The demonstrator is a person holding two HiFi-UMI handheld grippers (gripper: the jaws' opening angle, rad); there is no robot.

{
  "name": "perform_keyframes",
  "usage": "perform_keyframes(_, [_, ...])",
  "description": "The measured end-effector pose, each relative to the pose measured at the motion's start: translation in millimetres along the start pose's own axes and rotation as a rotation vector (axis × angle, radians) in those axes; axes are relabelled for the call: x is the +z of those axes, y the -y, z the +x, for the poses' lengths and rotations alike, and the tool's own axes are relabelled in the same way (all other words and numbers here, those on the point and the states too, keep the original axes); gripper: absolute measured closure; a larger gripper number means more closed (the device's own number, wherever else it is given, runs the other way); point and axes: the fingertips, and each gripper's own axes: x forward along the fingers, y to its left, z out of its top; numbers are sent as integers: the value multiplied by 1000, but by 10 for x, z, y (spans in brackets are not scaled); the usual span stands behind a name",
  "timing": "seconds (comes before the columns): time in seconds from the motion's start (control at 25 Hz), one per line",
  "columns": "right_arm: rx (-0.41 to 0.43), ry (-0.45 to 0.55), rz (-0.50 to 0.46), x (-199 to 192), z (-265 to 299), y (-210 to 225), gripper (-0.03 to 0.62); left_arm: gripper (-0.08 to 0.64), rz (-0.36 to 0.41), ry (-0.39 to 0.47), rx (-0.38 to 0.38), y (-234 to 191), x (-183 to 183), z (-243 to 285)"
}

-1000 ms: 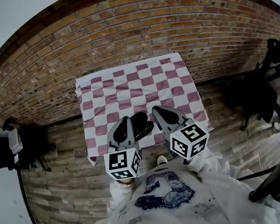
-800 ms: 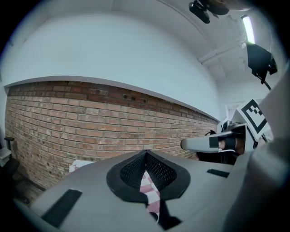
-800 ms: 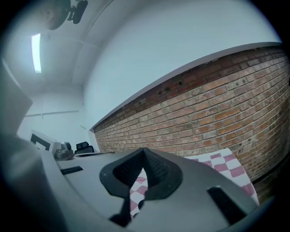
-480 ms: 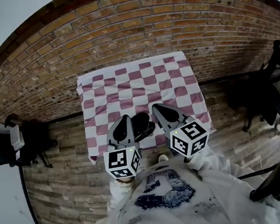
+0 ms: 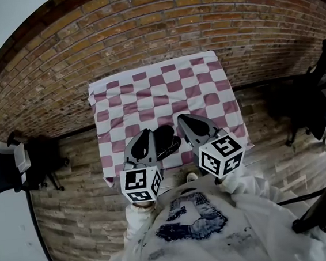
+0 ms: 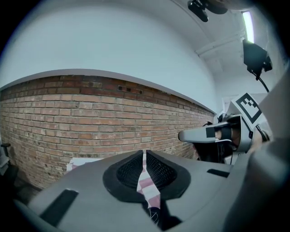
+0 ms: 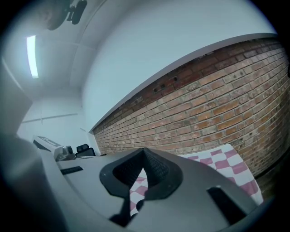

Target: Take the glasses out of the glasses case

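Observation:
A black glasses case [image 5: 165, 141] lies closed on the pink-and-white checked tablecloth [image 5: 147, 94], near the table's front edge. My left gripper [image 5: 145, 136] hangs just left of the case and my right gripper [image 5: 183, 121] just right of it, both pointing toward the brick wall. Neither touches the case. In the left gripper view the pads of my left gripper [image 6: 144, 154] meet with nothing between them. The right gripper view shows my right gripper [image 7: 145, 152] closed in the same way. Only a dark sliver shows low between each pair of jaws.
A brick wall [image 5: 158, 29] stands behind the small table. A black office chair [image 5: 5, 172] stands on the wooden floor at the left and another chair [image 5: 305, 106] at the right. The person's light sweatshirt [image 5: 190, 228] fills the bottom of the head view.
Both grippers have sunk a little toward the front of the table, staying either side of the case. The head view has shifted slightly, so the table sits higher in the frame.

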Motion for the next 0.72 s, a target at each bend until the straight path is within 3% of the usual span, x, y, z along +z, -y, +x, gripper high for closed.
perform_keyframes(0.4, [-25, 0, 24, -40, -18, 125, 578, 486, 24, -89, -74, 43, -234, 139])
perform_keyframes(0.72, [-53, -24, 57, -181, -86, 250, 578, 392, 52, -207, -149, 99, -566, 234])
